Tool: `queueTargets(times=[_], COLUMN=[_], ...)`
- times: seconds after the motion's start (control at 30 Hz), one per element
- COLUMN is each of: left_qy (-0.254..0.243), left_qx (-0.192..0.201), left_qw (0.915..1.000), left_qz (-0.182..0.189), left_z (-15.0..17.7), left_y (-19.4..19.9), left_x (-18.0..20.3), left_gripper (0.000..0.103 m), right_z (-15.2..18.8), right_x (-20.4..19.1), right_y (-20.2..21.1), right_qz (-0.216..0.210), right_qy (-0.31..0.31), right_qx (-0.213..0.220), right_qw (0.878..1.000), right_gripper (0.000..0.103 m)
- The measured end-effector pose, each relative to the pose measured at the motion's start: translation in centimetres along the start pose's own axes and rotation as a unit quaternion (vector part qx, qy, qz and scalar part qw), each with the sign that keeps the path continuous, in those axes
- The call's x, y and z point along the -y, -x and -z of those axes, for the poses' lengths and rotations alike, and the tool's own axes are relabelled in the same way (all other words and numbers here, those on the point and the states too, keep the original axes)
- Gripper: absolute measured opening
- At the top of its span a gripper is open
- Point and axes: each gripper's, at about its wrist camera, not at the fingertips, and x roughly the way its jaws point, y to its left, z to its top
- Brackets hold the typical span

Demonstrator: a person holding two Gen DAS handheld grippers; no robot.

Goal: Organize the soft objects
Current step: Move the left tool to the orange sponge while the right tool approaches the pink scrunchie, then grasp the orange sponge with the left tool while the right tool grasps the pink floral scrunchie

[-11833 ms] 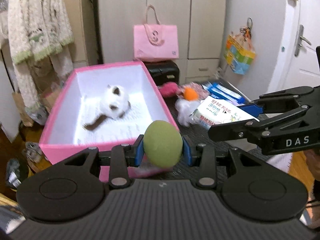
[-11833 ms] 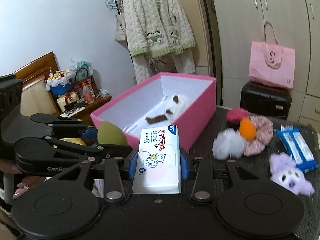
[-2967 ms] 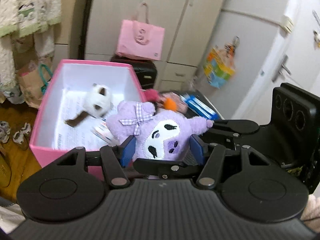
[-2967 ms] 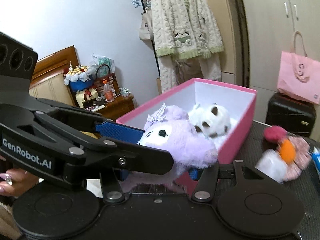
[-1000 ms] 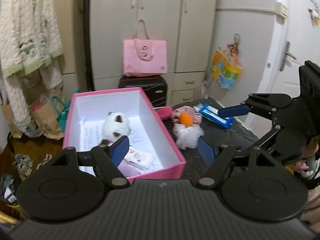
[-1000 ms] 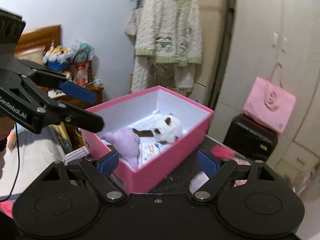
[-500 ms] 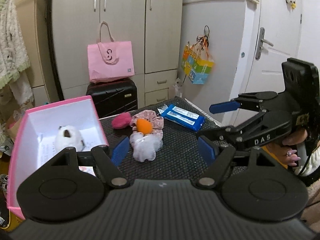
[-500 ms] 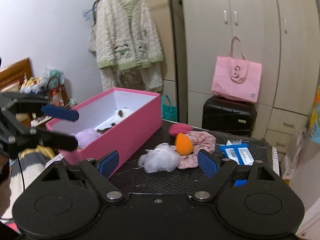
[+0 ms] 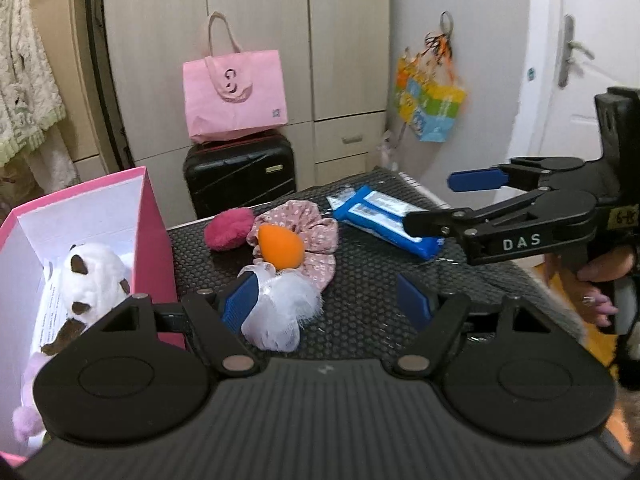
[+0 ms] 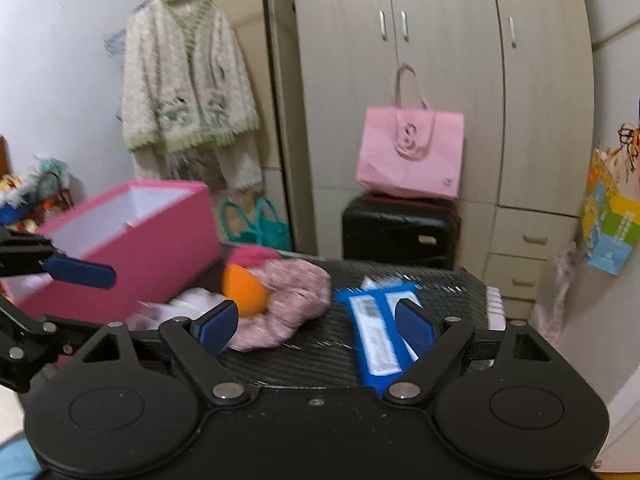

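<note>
From the left wrist view, the left gripper (image 9: pixel 328 300) hangs with jaws spread and empty over a black bench (image 9: pixel 360 280), its left pad beside a fluffy white pouf (image 9: pixel 280 312); behind lie an orange teardrop sponge (image 9: pixel 280 248) on a pink floral scrunchie (image 9: pixel 316 236), and a white plush (image 9: pixel 92 280) sits inside the pink box (image 9: pixel 152 232). From the right wrist view, blurred, the right gripper (image 10: pixel 316 326) has jaws spread and empty, with a blue wipes pack (image 10: pixel 376 328) lying on the bench between them.

Ahead of you stands a beige wardrobe (image 9: pixel 256 40); a pink tote bag (image 9: pixel 234 94) sits on a black suitcase (image 9: pixel 240 178). A fluffy cardigan (image 10: pixel 186 80) hangs upper left, a white door (image 9: pixel 580 60) at right.
</note>
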Motion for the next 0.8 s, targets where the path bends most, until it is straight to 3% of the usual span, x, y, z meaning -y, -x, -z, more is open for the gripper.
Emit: queueTargets(times=[0.1,0.23,0.47,0.57,0.7,0.8], left_qy=[0.0,0.025,0.081,0.122,0.165,0.171], left_qx=[-0.003,-0.004,0.028,0.013,-0.005,-0.02], left_qw=[0.9996,0.9987,0.9952,0.9913,0.9857,0.9844], left_qz=[-0.027,-0.044,-0.048,-0.05,-0.034,-0.036], left_z=[-0.1,-0.5,-2.1,-2.6,-2.8,-2.9], left_y=[-1.8,-3.6,-5.3,-6.7,-8.8,-10.5], left_x=[0.1,-0.6,-1.7,-2.7,-3.7,-3.5], left_gripper=[0.075,0.075,0.074,0.07,0.055,0.053], right_z=[0.4,0.0,-1.7,-2.0,-2.3,-2.1], right_x=[1.4,1.9,-0.1,-0.4,-0.9,-1.4], right_y=[-1.6,-3.3,-6.4,-7.6,-9.1,-10.3], right_qz=[0.008,-0.016,-0.051,-0.074,-0.1,-0.126], right_qy=[-0.007,-0.004,0.107,0.136,0.171,0.208], right_qx=[-0.023,-0.042,-0.056,-0.057,-0.057,-0.062], right_qw=[1.0,0.999,0.991,0.986,0.979,0.968], right_gripper=[0.089,0.089,0.088,0.087,0.083,0.083])
